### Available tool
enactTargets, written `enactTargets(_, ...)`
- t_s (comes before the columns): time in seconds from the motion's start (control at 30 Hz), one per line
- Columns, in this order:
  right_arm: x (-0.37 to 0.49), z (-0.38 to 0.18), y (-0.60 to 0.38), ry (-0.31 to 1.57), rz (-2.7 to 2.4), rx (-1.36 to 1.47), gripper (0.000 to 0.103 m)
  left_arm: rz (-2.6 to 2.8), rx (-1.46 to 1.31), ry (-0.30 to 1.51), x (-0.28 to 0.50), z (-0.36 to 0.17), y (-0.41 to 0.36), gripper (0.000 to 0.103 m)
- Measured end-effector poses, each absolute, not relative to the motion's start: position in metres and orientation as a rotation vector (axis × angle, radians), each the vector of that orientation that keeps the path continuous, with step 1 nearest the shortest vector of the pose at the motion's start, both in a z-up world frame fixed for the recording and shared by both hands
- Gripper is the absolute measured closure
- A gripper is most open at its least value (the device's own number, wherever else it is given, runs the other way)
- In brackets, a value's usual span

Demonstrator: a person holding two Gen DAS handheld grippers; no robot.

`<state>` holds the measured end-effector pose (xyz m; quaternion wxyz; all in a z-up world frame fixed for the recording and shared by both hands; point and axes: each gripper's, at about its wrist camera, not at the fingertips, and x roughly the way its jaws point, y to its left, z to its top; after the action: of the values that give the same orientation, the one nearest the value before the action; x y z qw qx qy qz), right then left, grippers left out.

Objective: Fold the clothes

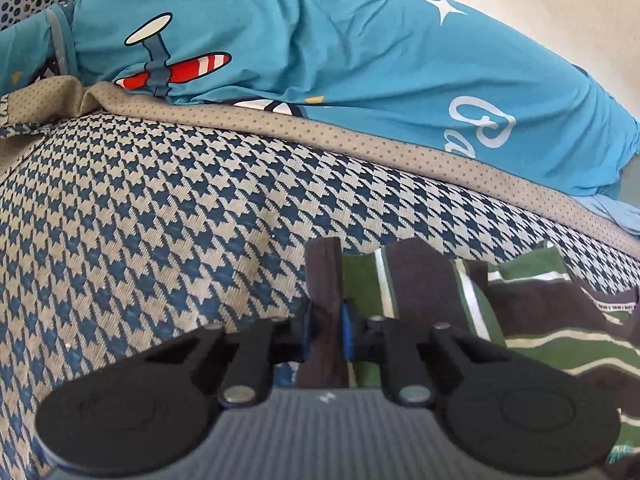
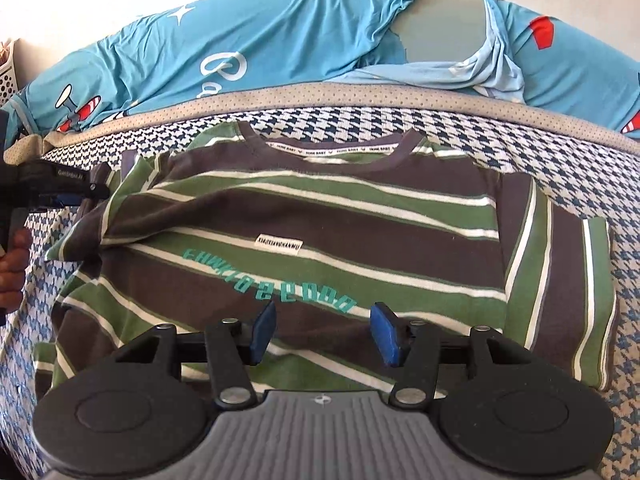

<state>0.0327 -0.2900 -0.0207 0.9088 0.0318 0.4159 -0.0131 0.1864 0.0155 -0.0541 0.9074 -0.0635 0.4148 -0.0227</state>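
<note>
Striped shirt [image 2: 320, 216] lies face up on the houndstooth cover [image 1: 160, 200], collar toward the far edge, teal lettering across the chest. Left gripper [image 1: 328, 326] is clamped on a brown fold of the shirt's sleeve edge, pads pressed against the cloth; in the right wrist view it sits at the shirt's left side, a hand [image 2: 14, 264] on its handle. Right gripper [image 2: 323, 330] hovers over the shirt's lower hem, its pads apart, nothing between them. Blue bedding [image 1: 360, 52] with plane prints is bunched along the far side, behind a dotted beige border [image 1: 360, 136].
</note>
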Motion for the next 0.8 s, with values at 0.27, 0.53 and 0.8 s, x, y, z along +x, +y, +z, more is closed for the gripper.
enactTargets(0.27, 0.042, -0.024, -0.289, 0.87, -0.043, 0.061, 0.051, 0.048, 0.012, 0.76, 0.178, -0.042, -0.008, 0.098)
enactTargets(0.53, 0.049, -0.026, -0.288, 0.852, -0.039, 0.068, 0.051, 0.158, 0.103, 0.695, 0.182, -0.033, -0.002, 0.098)
enactTargets(0.8, 0.056, -0.022, -0.286, 0.806, -0.008, 0.082, 0.051, 0.214, 0.145, 0.697, 0.187, -0.042, -0.002, 0.098)
